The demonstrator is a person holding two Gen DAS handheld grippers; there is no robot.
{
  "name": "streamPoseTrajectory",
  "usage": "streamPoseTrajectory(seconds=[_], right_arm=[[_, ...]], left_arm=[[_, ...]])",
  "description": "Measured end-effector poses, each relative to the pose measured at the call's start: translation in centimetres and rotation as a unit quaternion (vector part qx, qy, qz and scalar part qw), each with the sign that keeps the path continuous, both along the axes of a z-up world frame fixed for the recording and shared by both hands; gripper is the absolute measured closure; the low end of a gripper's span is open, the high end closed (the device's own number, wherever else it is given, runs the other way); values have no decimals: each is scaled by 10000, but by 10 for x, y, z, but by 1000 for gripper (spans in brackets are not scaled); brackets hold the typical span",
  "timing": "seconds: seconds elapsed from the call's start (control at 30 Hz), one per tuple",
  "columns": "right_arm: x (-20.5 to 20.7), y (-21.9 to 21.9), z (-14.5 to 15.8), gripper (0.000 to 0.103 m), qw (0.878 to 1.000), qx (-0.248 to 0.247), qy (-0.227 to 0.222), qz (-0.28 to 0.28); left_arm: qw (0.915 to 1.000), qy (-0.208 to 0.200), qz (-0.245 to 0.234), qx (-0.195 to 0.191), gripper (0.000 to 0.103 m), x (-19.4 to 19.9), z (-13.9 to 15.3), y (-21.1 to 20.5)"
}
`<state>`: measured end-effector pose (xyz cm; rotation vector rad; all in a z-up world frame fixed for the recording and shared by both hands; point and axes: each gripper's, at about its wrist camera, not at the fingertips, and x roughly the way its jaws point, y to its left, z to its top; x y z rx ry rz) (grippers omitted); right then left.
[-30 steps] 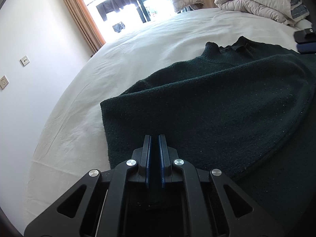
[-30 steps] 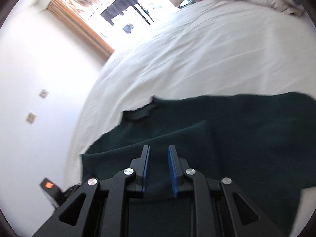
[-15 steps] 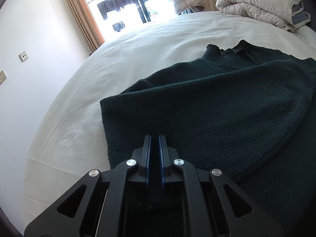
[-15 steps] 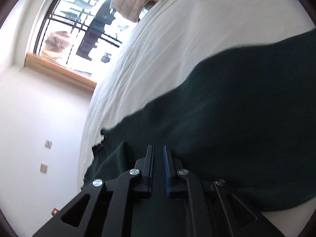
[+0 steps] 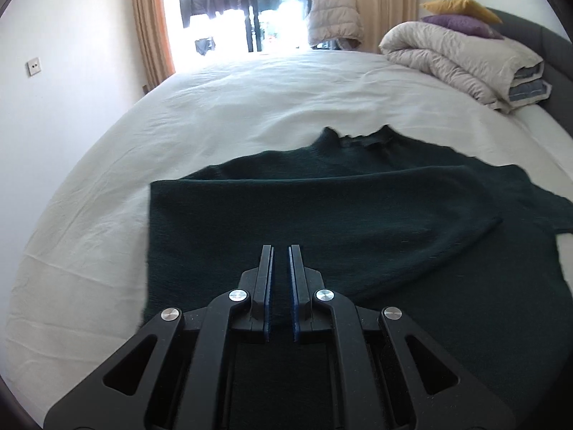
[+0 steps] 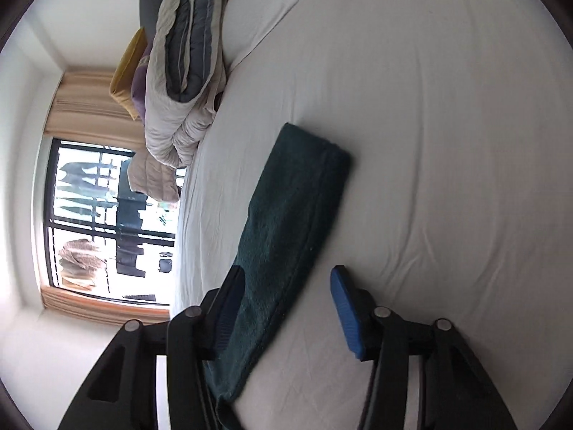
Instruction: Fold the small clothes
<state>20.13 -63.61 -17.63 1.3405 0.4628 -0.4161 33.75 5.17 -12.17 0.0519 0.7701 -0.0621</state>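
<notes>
A dark green knit sweater (image 5: 358, 222) lies flat on the white bed sheet (image 5: 250, 100), collar (image 5: 358, 139) pointing away, with one side folded over its body. My left gripper (image 5: 281, 251) hovers over the sweater's near part, shut, with no cloth between its pads. In the right wrist view the picture is rolled sideways. The sweater's outstretched sleeve (image 6: 286, 222) runs along the sheet (image 6: 447, 143), its cuff at the far end. My right gripper (image 6: 286, 286) hangs over the sleeve with its jaws opening. The sleeve lies below the gap, close to the left finger (image 6: 229, 297), unpinched.
A folded grey-white duvet (image 5: 462, 61) with purple and yellow pillows (image 5: 462, 10) sits at the head of the bed. A padded vest (image 5: 333, 18) hangs by the bright window. A white wall with a socket (image 5: 34, 66) runs along the bed's left side.
My right gripper swept fast from over the sweater's body out to its sleeve, rolled sideways, and its jaws spread wide. My left gripper rose a little and tilted up.
</notes>
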Motion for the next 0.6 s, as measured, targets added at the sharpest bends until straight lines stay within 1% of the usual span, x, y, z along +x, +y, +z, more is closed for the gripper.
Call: streamPoseTrajectory(seconds=[0.03, 0.17, 0.23, 0.27, 0.33, 0.37, 0.4, 0.43, 0.47, 0.5, 0.53, 0.57, 0.6], right_arm=[[-4, -11, 7, 51, 10000, -13, -12, -47], [9, -19, 4, 51, 9997, 114, -93, -210], [10, -29, 1, 51, 9988, 202, -188, -407], [13, -34, 1, 54, 9985, 214, -201, -466], [17, -42, 0, 62, 9984, 178, -185, -496], [20, -44, -1, 70, 9986, 151, -180, -480], [25, -47, -3, 81, 9988, 143, -153, -443], [27, -47, -4, 85, 9991, 144, -99, -391], [29, -47, -3, 90, 9992, 108, -75, -386], [32, -45, 0, 91, 9993, 6, -54, -360], [37, -41, 7, 91, 9994, -183, -9, -309], [43, -36, 15, 91, 9990, -371, 38, -239], [49, -31, 22, 91, 9985, -522, 63, -158]], left_arm=[[9997, 11, -141, -186, 96, -5, 1, -9], [9947, 211, -600, -812, 96, -19, -3, -39], [9916, 298, -708, -1043, 96, -25, -6, -47], [9905, 332, -725, -1121, 96, -26, -8, -49], [9880, 406, -721, -1307, 96, -29, -11, -51], [9869, 439, -697, -1385, 96, -28, -11, -51], [9864, 456, -665, -1432, 96, -28, -11, -50], [9855, 473, -636, -1501, 96, -27, -10, -48], [9839, 483, -614, -1605, 92, -26, -8, -45], [9823, 489, -584, -1709, 87, -22, -7, -40], [9806, 481, -545, -1822, 70, -19, -5, -37], [9783, 457, -510, -1957, 40, -13, -4, -33], [9753, 380, -458, -2128, 28, -11, 0, -30]])
